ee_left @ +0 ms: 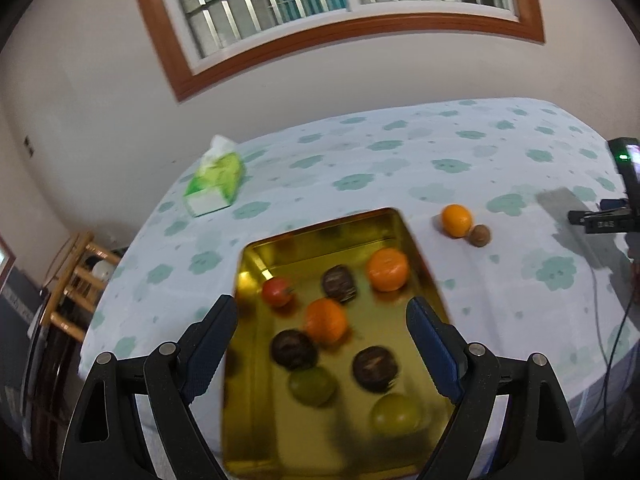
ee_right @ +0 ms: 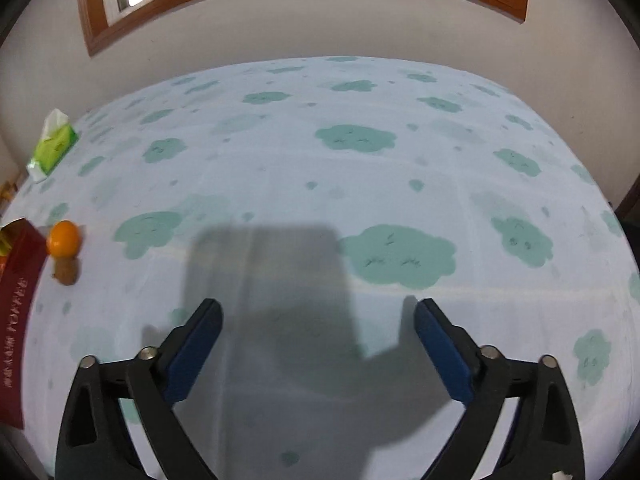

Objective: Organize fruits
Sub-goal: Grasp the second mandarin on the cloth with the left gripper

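Observation:
A gold metal tray point(ee_left: 256, 420) lies on the table and holds several fruits: two oranges point(ee_left: 387, 270), a red one point(ee_left: 277, 291), three dark brown ones point(ee_left: 339, 283) and two green ones point(ee_left: 312, 386). My left gripper point(ee_left: 322, 312) is open and empty just above the tray. An orange point(ee_left: 457, 220) and a small brown fruit point(ee_left: 479, 235) lie on the cloth right of the tray; both also show in the right wrist view, the orange point(ee_right: 63, 239) and the brown fruit point(ee_right: 66, 271). My right gripper point(ee_right: 318, 312) is open and empty above bare cloth.
A green tissue pack point(ee_left: 216, 182) lies at the table's far left. The tray's red outer wall point(ee_right: 18, 304) shows at the left edge of the right wrist view. A wooden stool point(ee_left: 76, 276) stands left of the table. Cables point(ee_left: 612, 344) hang at the right edge.

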### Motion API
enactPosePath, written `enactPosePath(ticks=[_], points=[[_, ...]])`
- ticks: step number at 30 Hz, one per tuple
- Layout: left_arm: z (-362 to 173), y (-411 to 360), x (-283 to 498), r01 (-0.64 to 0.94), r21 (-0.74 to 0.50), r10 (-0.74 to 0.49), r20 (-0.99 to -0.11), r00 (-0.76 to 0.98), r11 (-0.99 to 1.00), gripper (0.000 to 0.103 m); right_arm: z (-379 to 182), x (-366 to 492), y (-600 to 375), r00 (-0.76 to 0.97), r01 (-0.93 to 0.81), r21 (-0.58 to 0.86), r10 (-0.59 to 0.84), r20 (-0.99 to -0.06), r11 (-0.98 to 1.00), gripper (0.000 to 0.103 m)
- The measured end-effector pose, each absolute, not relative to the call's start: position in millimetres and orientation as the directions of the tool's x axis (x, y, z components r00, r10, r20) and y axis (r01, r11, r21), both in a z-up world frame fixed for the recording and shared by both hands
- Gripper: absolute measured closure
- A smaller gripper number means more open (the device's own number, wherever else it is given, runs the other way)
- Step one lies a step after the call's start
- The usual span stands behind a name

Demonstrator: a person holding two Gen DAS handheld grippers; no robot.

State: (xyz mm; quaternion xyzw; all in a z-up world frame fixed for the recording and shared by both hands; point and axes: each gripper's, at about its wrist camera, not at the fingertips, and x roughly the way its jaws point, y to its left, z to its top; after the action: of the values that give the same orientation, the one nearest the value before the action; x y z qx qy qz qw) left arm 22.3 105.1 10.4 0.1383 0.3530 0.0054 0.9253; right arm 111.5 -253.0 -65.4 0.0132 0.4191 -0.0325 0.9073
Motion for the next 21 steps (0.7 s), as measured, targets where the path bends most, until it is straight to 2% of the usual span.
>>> enactPosePath(ticks=[7, 17, 21], points=[[13, 67, 51, 0.199, 0.29, 0.051, -0.672, 0.739, 0.936, 0.017, -63, 117, -259, 0.632, 0.058, -0.012, -0.046, -0.774, 0.998, 0.0], [11, 25, 118, 0.363, 0.144, -0.128, -0.768, 0.628, 0.92, 0.017, -64, 112, -255, 0.649, 0.054, -0.013, -0.045, -0.76, 0.998, 0.0], [3, 12, 145, 0.368, 0.052, -0.178, -0.807, 0.562, 0.928, 0.024, -63, 111, -255, 0.649, 0.053, -0.012, -0.044, -0.759, 0.999, 0.0]])
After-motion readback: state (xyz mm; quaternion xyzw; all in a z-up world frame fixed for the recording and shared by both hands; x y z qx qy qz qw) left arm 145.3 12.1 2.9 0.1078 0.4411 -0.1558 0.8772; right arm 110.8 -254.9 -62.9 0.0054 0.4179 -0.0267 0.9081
